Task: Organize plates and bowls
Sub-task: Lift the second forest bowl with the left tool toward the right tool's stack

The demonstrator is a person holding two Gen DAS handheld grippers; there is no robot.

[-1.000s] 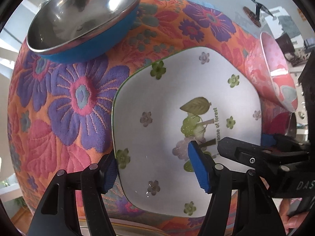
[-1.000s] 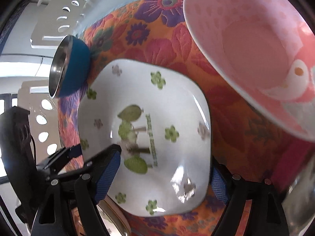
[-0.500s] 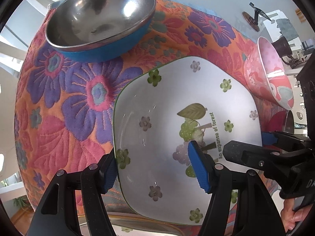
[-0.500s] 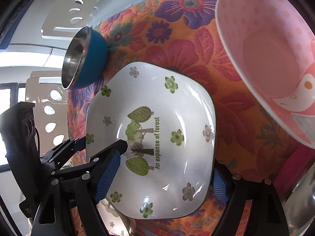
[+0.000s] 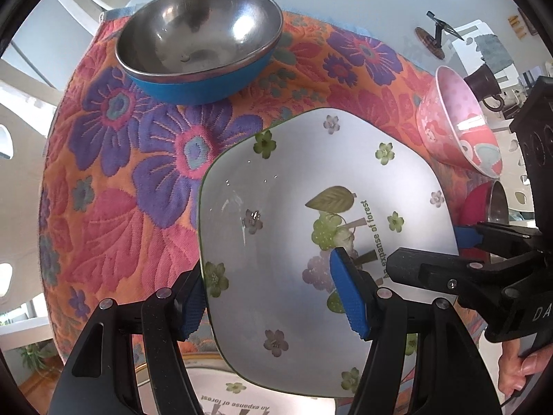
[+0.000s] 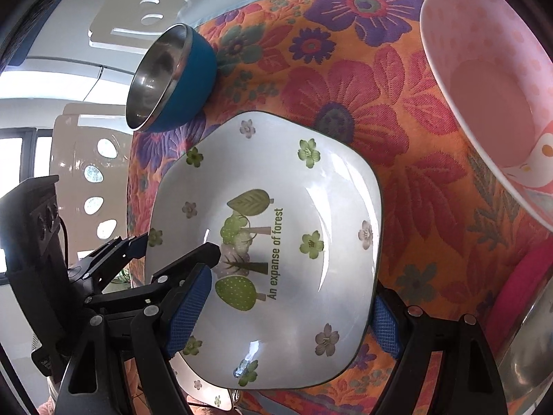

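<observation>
Centrally, a white square plate (image 5: 311,214) printed with green trees, small flowers and the words "An expanse of forest" is gripped from two sides above a quilted tablecloth (image 5: 114,186) patterned with purple and red flowers on orange. On the left wrist camera, the left gripper (image 5: 273,294) straddles the plate's near left edge, one blue-padded finger (image 5: 191,302) under the rim and the other blue pad lying on the plate's upper face, so the fingers are clamped on the plate. From the right side of that view, the right gripper (image 5: 428,249) reaches in, its black upper finger resting on the plate and its blue-tipped lower finger at the rim. On the right wrist camera, the right gripper (image 6: 283,314) holds the same plate (image 6: 311,269) the same way, one blue pad on top near the tree print and the other pad (image 6: 383,325) beneath the right rim. Behind the plate, a steel bowl with a blue outer shell (image 5: 198,36) sits on the cloth, apart from the plate. To the right stands a pink dotted bowl (image 6: 490,97), also clear of the plate. Below the held plate's near edge, a second plate with the same forest print (image 5: 242,401) lies partly hidden.
</observation>
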